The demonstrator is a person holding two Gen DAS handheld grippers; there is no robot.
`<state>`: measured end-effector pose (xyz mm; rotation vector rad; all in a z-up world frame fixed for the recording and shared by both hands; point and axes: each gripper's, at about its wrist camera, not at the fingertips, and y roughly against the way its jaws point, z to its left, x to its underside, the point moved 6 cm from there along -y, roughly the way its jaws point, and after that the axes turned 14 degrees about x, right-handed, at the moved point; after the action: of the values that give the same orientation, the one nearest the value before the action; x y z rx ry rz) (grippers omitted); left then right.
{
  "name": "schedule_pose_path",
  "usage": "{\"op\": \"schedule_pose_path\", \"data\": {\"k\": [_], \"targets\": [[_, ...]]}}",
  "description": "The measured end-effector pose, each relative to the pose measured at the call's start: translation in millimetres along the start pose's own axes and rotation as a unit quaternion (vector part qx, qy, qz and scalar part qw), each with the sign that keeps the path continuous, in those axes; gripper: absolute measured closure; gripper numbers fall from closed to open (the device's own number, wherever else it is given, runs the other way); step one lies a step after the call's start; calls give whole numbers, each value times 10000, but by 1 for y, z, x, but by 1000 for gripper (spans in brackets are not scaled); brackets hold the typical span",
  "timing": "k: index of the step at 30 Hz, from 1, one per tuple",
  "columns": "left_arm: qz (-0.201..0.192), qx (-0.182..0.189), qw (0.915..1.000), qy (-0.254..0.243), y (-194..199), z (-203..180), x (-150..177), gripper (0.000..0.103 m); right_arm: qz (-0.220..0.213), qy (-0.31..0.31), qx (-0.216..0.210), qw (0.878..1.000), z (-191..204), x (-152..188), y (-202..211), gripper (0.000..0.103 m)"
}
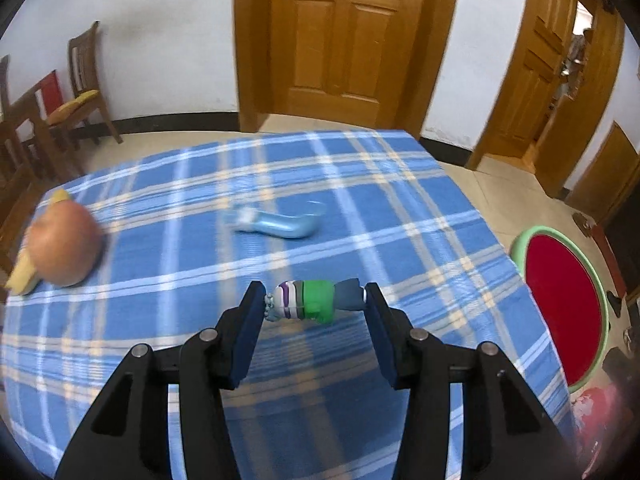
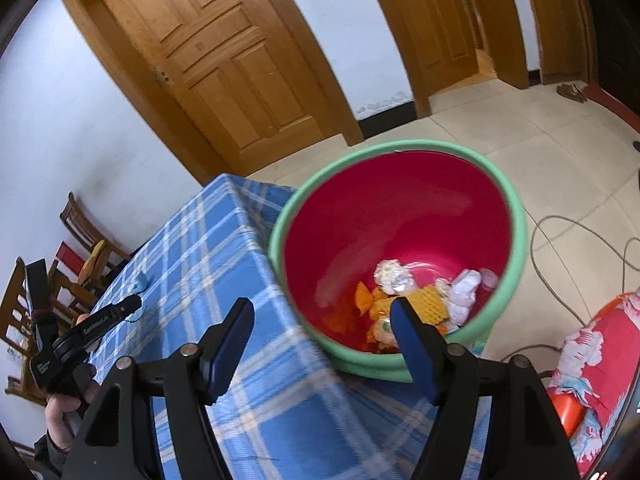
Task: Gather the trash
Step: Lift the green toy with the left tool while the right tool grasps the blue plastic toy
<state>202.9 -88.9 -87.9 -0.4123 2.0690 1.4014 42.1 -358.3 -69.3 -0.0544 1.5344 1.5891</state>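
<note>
My left gripper (image 1: 315,302) pinches a small striped toy figure (image 1: 316,301), green-banded plastic, lying crosswise between the fingers above the counter's blue plaid cloth (image 1: 360,208). My right gripper (image 2: 322,320) hangs with fingers spread and empty over the red, green-rimmed bin (image 2: 400,216) holding crumpled paper (image 2: 394,274) on the tiled floor (image 2: 520,128).

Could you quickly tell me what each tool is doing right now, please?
Left tool: shut on a small green-and-purple wrapper, held end to end.
Right tool: open and empty, above the bin's green rim.
</note>
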Motion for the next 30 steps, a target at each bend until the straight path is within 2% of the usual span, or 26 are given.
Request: {"op": "schedule_pose_path", "data": {"k": [8, 15, 21, 24, 30], "targets": [[-247, -420, 9981, 377, 24, 56, -3, 53, -98, 524, -215, 9983, 55, 1, 3, 30], [-491, -889, 9929, 617, 41, 95, 2, 53, -99, 1023, -418, 9938, 112, 3, -3, 30], [-629, -882, 9904, 862, 46, 110, 7, 53, -205, 1384, -582, 9885, 164, 2, -17, 30], [-655, -886, 9892, 966, 44, 116, 8, 53, -122, 1499, -637, 9866, 189, 2, -33, 30], [-688, -1055, 9869, 1007, 44, 122, 13, 53, 163, 1755, -711, 9818, 227, 11, -62, 44]]}}
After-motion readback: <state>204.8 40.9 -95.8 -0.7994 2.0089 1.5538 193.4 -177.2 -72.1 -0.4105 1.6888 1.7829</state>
